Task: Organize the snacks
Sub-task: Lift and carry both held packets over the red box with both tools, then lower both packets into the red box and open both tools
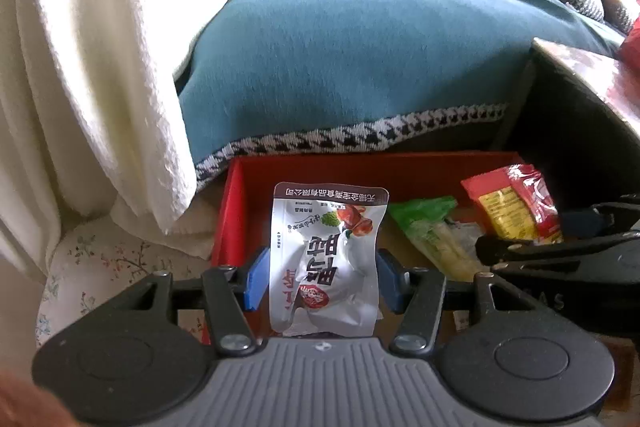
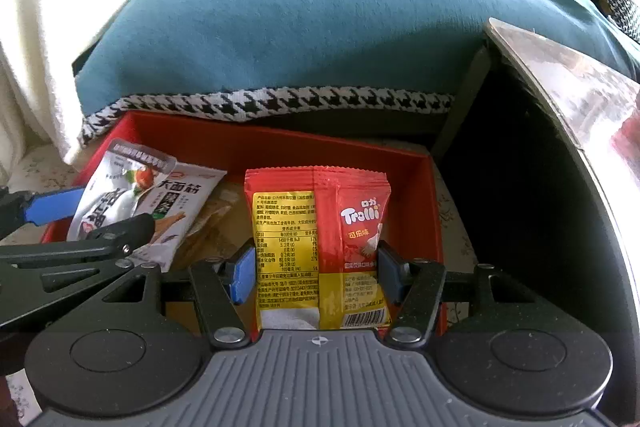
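2 snack packs held over a red box, 1 in each tool.

Nearest the camera, the left tool (image 1: 319, 277) was clamped on a white snack pouch (image 1: 326, 259), its blue pads (image 1: 256, 279) pressing both sides of the pouch, which hung above the box's left end. The right tool (image 2: 316, 269) was clamped on a red and yellow Trolli packet (image 2: 320, 247), held upright over the right half of the red box (image 2: 280, 147). Inside the box lay a green-topped packet (image 1: 432, 231), seen from the left wrist, and a white packet with dark print (image 2: 180, 203) near its left side. Beyond the box's far wall hung a teal blanket (image 2: 300, 19) with a houndstooth hem (image 2: 280, 103), draped over a sofa; a white throw (image 1: 88, 67) lay to the left.
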{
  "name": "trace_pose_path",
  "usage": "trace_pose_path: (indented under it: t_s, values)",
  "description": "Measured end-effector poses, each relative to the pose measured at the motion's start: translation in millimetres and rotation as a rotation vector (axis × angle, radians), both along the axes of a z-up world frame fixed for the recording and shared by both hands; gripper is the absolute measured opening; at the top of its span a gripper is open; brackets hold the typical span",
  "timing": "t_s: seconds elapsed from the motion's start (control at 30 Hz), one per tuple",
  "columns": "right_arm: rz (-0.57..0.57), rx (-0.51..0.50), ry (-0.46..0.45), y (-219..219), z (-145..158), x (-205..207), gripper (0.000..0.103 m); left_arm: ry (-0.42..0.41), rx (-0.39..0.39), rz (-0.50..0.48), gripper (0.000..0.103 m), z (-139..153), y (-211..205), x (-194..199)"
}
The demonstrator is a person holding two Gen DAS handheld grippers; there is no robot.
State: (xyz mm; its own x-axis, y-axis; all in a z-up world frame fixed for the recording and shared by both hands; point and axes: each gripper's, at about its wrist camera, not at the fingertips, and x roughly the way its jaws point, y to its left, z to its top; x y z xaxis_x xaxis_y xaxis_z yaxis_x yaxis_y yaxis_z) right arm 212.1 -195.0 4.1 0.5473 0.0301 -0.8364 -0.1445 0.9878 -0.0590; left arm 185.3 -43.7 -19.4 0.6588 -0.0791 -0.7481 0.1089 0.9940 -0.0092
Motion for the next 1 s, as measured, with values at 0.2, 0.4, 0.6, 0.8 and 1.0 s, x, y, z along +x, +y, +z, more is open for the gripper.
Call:
trace_pose_path:
  t_s: [0.2,0.4,0.6,0.8,1.0]
  values:
    - [-0.029,-0.007,0.013,-3.6,-11.1,4.6,0.067,0.03,0.013,0.0,0.049,-9.8,-0.5,5.6]
    - [-0.027,-0.016,0.021,-2.1,-15.3,6.9,0.067,0.049,0.022,0.009,0.049,-17.1,1.9,8.9]
    - [-0.02,-0.032,0.034,-1.3,-18.0,11.0,0.067,0.071,0.038,0.009,0.049,-26.0,2.1,11.2]
    - [-0.017,-0.038,0.042,0.0,-17.4,15.1,0.068,0.069,0.045,0.007,0.049,-26.4,1.7,11.9]
    - [-0.008,-0.041,0.048,1.9,-20.1,18.0,0.068,0.076,0.041,0.006,0.049,-27.9,2.1,13.5]
